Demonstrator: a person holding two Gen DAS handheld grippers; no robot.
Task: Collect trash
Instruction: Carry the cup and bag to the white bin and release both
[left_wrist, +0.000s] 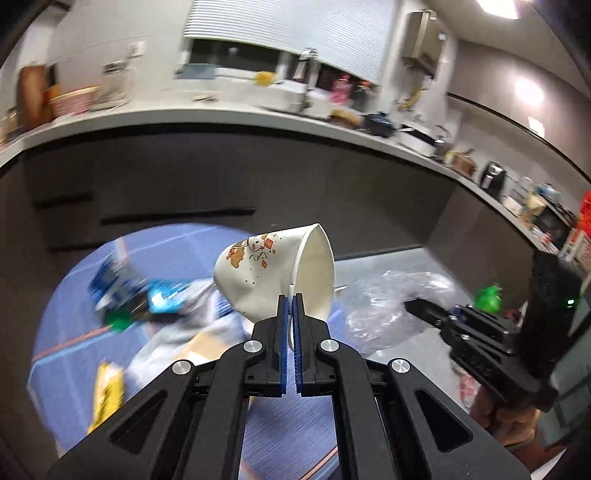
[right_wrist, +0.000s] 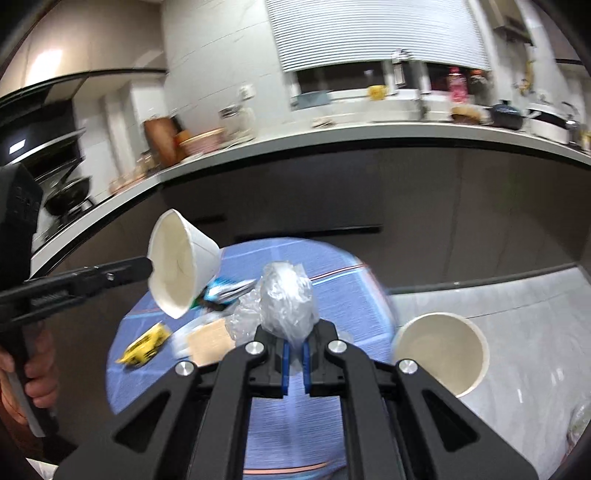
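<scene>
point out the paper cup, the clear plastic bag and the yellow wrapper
paper cup (left_wrist: 258, 273): left wrist view, on its printed outer wall
clear plastic bag (right_wrist: 286, 299): right wrist view, on the crumpled bulge above the pads
yellow wrapper (right_wrist: 146, 345): right wrist view, on its middle, lying on the blue cloth

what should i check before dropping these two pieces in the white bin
1. Left gripper shut on the paper cup rim: ok.
2. Right gripper shut on the clear plastic bag: ok.
3. Both pieces lifted off the blue table: ok.
4. White bin mouth open and unblocked: ok.
5. Either piece over the bin: not ok, both hang over the table.
6. Table cleared: not ok, yellow wrapper and blue wrapper remain.
</scene>
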